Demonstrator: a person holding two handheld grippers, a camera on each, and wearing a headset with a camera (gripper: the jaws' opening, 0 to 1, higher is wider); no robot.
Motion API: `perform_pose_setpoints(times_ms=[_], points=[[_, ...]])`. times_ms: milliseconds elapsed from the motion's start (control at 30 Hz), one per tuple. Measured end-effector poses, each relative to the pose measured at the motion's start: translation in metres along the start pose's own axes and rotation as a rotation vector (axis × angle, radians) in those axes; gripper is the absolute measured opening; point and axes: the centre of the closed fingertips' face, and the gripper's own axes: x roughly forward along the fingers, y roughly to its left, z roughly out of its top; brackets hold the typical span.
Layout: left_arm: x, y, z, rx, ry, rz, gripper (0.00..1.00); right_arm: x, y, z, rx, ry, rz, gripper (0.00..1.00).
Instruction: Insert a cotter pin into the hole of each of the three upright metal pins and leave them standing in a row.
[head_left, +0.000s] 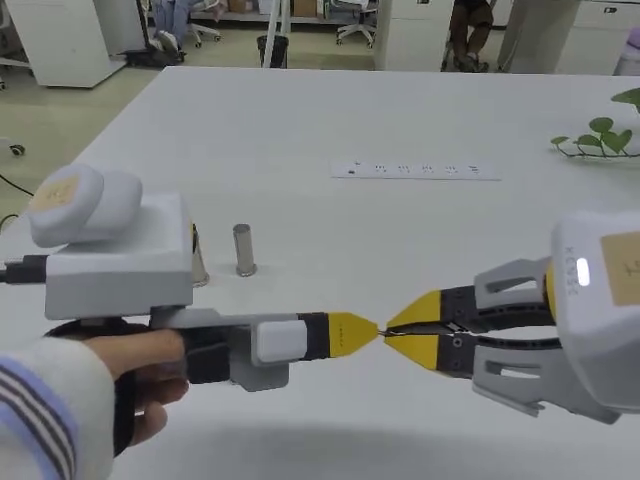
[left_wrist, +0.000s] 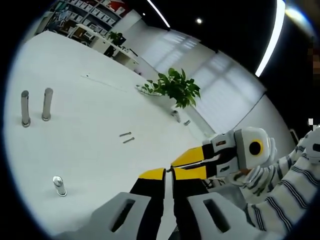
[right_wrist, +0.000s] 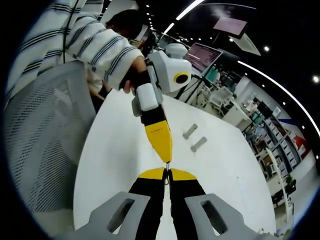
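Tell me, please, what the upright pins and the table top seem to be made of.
Pins: metal, probably steel, with a dull silver finish. Pale streaks of light run along their length.
Table top: smooth white with a matte finish, perhaps laminate or painted board. It shows only soft shadows and no grain, so its core stays uncertain.

We see the left tool (head_left: 368, 331) and right tool (head_left: 392, 331) meeting tip to tip over the bench's (head_left: 400, 230) near side. Behind the left tool stands a metal pin (head_left: 243, 250); farther back lies a power strip (head_left: 415, 171), with a plant (head_left: 600, 138) at far right.
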Motion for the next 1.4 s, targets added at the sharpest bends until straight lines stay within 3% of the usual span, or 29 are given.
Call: perform_pose_setpoints(times_ms=[500,667,1167,1300,1400], points=[[0.000,-0.004,-0.005,-0.011,0.023,-0.024,0.01,0.000,0.004,0.002,-0.018,-0.002,0.010,0.03],[-0.001,-0.004,-0.004,-0.054,0.028,-0.022,0.00,-0.001,0.005,0.003,-0.025,-0.001,0.010,0.03],[-0.004,-0.005,-0.012,-0.023,0.060,-0.011,0.00,0.002,0.012,0.004,-0.022,-0.006,0.028,0.03],[-0.007,-0.005,-0.011,-0.016,0.058,-0.010,0.00,0.002,0.007,0.002,0.006,-0.009,0.001,0.15],[-0.010,-0.004,-0.009,0.000,0.045,-0.005,0.00,0.000,0.005,0.000,0.057,-0.022,0.005,0.15]])
